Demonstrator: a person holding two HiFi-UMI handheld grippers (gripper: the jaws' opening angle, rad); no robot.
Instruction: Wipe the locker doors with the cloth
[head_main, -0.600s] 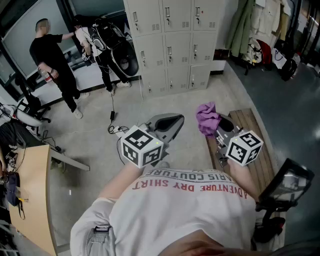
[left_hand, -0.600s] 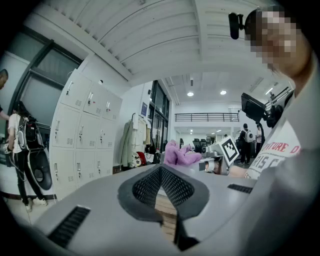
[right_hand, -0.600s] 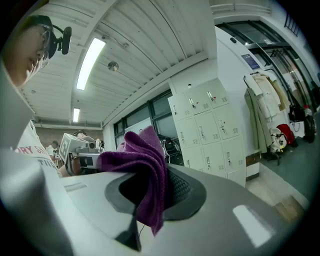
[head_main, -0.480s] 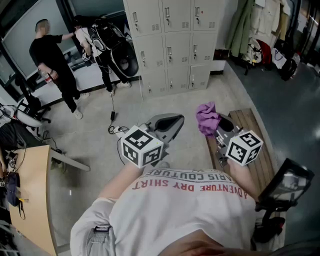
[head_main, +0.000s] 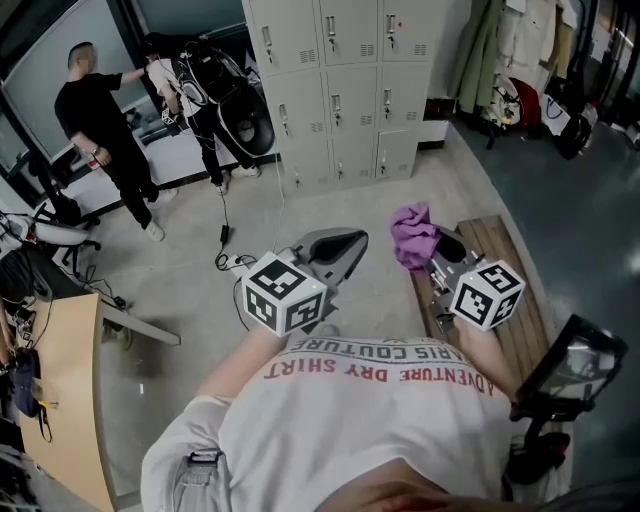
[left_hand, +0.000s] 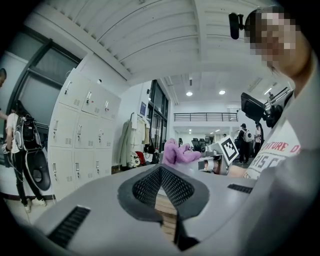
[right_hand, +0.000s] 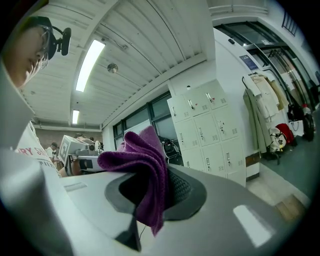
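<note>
Well short of the lockers (head_main: 340, 90), whose top is cut off, the right hand-held gripper (right_hand: 150, 194) pinches the purple cloth (right_hand: 144, 160), which partly covers its pads. The left hand-held gripper (left_hand: 161, 172) is closed and empty.

Lockers (head_main: 340, 90) stand ahead — bench (head_main: 503, 245) right, desk (head_main: 65, 390) left.

Your purple cloth is clamped; the locker doors stand well off.
The cloth (head_main: 415, 238) is a crumpled purple knit, pinched in your right gripper (head_main: 436, 256), with its folds bunched past the jaws and one end trailing back between them (the weave shows plainly in the right gripper view). The locker doors (head_main: 345, 90) are pale grey and all shut, stacked in three columns, each with a small handle and vent slots. They stand upright at the far wall, well apart from the cloth.
</note>
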